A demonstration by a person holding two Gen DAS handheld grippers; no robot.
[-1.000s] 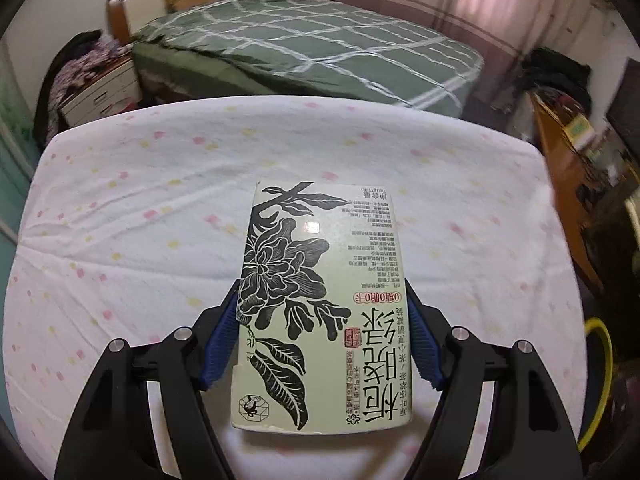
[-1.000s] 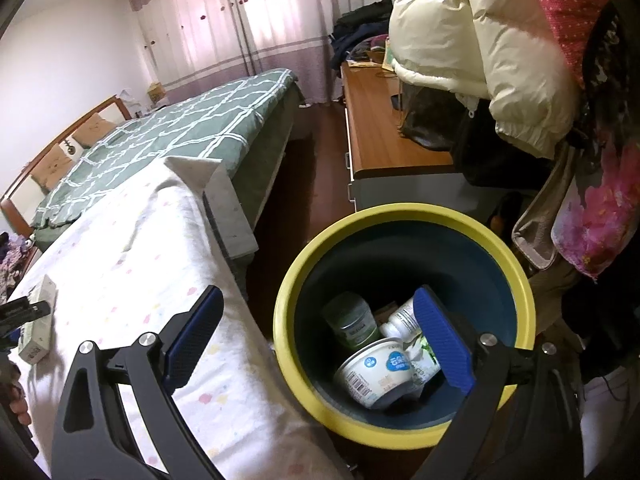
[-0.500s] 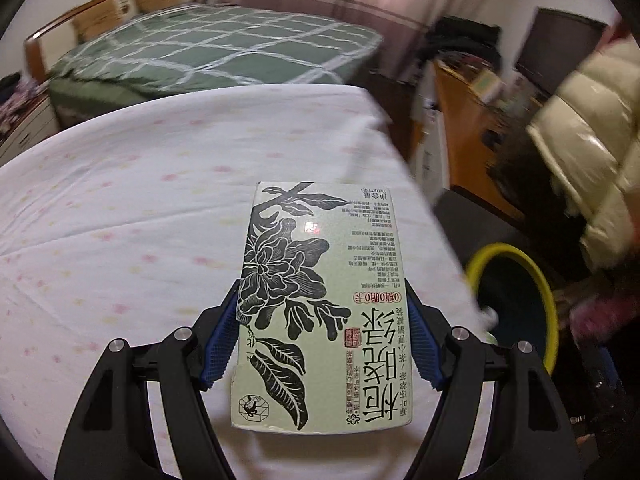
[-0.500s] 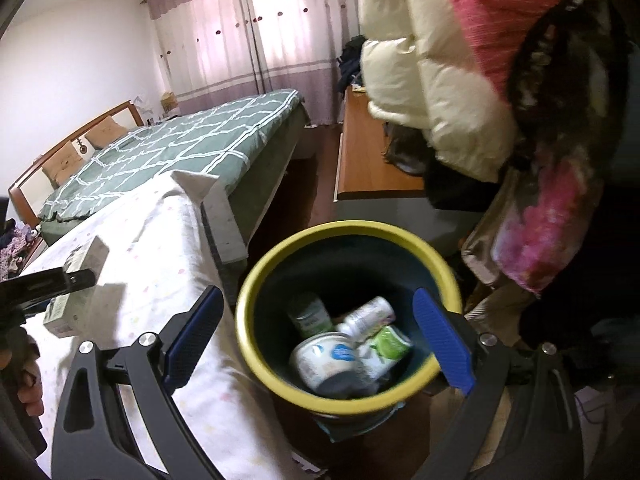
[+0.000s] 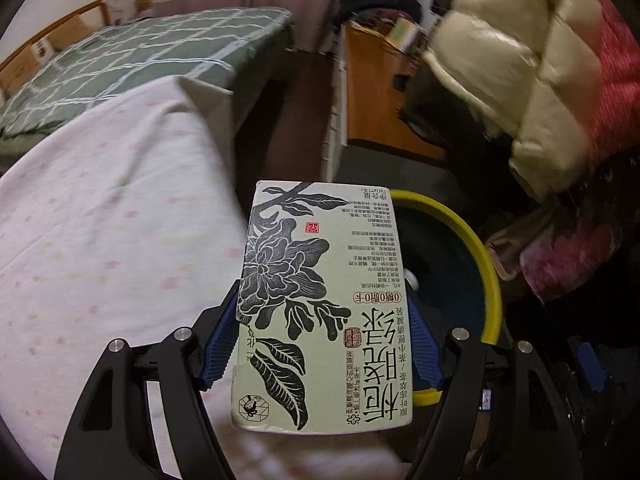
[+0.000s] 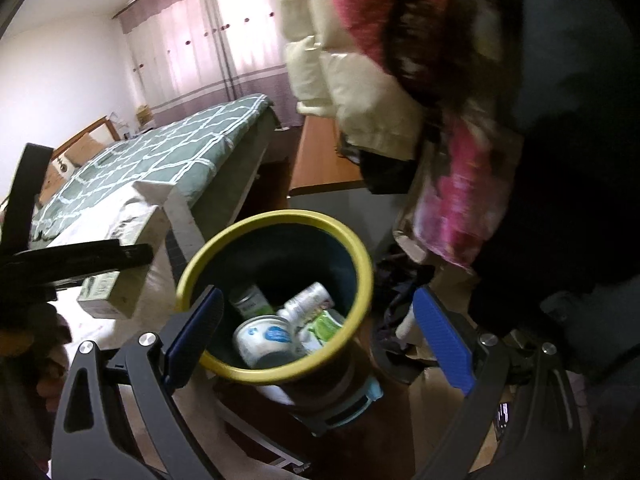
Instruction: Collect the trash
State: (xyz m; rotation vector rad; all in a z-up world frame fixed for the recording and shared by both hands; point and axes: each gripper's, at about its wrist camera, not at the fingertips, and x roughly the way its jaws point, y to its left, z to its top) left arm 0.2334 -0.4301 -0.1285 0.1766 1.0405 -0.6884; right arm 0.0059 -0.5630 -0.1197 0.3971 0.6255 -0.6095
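Note:
My left gripper [image 5: 324,340] is shut on a pale green drink carton [image 5: 324,300] with a black flower print, holding it in the air over the bed's edge, just left of the yellow-rimmed trash bin [image 5: 486,272]. In the right wrist view the carton [image 6: 120,276] and the left gripper's black arm show at the left, beside the bin [image 6: 280,374]. The bin holds a white tub [image 6: 262,338], a bottle [image 6: 308,300] and other trash. My right gripper [image 6: 316,340] is open and empty, above the bin's near side.
A bed with a white dotted sheet [image 5: 100,220] lies to the left, a green checked bed [image 5: 140,52] beyond. A wooden desk [image 5: 376,92] stands behind the bin. Hanging coats [image 5: 520,80] crowd the right side above the bin.
My left gripper has swung right with the carton, from over the bed to beside the bin. The right gripper has shifted right, so the bin sits more to its left.

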